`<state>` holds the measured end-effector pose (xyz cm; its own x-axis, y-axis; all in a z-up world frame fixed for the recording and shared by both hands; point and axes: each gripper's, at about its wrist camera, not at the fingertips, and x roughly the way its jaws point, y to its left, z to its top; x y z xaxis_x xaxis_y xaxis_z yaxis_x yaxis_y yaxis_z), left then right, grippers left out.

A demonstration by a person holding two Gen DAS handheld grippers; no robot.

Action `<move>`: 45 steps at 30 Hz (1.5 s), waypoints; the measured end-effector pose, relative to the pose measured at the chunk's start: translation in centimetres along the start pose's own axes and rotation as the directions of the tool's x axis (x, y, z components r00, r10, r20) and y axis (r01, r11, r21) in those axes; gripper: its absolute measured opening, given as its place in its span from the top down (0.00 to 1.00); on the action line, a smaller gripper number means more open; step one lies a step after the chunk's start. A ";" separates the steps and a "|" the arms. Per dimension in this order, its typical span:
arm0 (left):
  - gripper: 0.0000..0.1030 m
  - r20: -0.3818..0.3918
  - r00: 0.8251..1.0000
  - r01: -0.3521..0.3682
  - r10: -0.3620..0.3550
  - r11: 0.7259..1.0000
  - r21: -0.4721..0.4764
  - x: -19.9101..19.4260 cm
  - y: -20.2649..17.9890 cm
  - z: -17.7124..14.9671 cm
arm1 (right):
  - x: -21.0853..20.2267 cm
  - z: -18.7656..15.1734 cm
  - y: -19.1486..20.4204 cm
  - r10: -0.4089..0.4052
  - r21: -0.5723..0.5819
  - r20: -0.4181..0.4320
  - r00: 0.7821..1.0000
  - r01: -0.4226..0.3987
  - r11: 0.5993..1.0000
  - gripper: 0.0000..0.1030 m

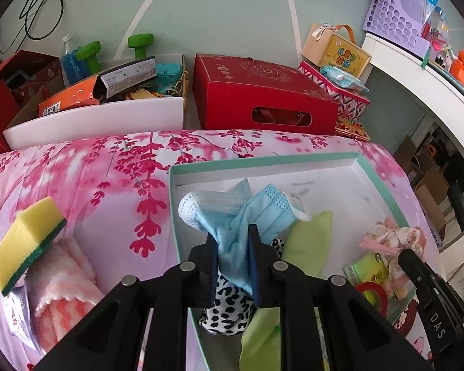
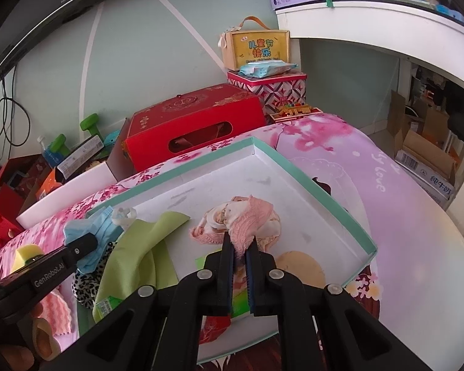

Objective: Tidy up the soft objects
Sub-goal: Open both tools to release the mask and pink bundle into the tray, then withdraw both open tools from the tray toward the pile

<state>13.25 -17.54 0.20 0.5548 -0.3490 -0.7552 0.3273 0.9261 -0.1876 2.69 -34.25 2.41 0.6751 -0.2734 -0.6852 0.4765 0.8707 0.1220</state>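
Note:
My left gripper (image 1: 233,235) is shut on a light blue cloth (image 1: 232,232) bunched with a blue face mask (image 1: 272,207), held above the white box with a teal rim (image 1: 263,159). My right gripper (image 2: 238,242) is shut on a pink lace fabric bundle (image 2: 250,221), held over the box floor (image 2: 219,191). In the box lie a green cloth (image 1: 309,241), a leopard-print cloth (image 1: 229,306) and a green tissue pack (image 1: 368,270). The left gripper also shows in the right wrist view (image 2: 86,244).
A yellow-green sponge (image 1: 21,241) rests on a pink striped towel (image 1: 62,281) left of the box on the floral sheet (image 1: 114,179). Behind stand a red gift box (image 1: 259,92), a white bin (image 1: 92,120), and a white shelf (image 1: 417,71) on the right.

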 end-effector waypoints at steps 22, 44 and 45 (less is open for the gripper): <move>0.18 -0.004 0.995 -0.097 0.097 0.995 -0.025 -4.1 2.0 -1.0 | -0.9 0.3 0.2 -0.025 -0.031 -0.082 0.996 0.022 0.999 0.37; 0.11 -0.040 0.977 -0.211 0.209 0.975 -0.061 -4.5 4.9 -3.7 | -0.5 -0.5 0.9 -0.038 -0.070 -0.180 0.983 0.025 0.997 0.00; 0.11 -0.042 0.977 -0.213 0.211 0.975 -0.063 -4.6 5.0 -3.8 | -0.5 -0.5 0.9 -0.037 -0.072 -0.181 0.983 0.024 0.997 0.00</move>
<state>9.47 -10.77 0.34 0.5788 -0.1397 -0.8034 0.1529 0.9863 -0.0614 2.50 -33.07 2.52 0.5442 -0.2271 -0.8076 0.4506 0.8911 0.0531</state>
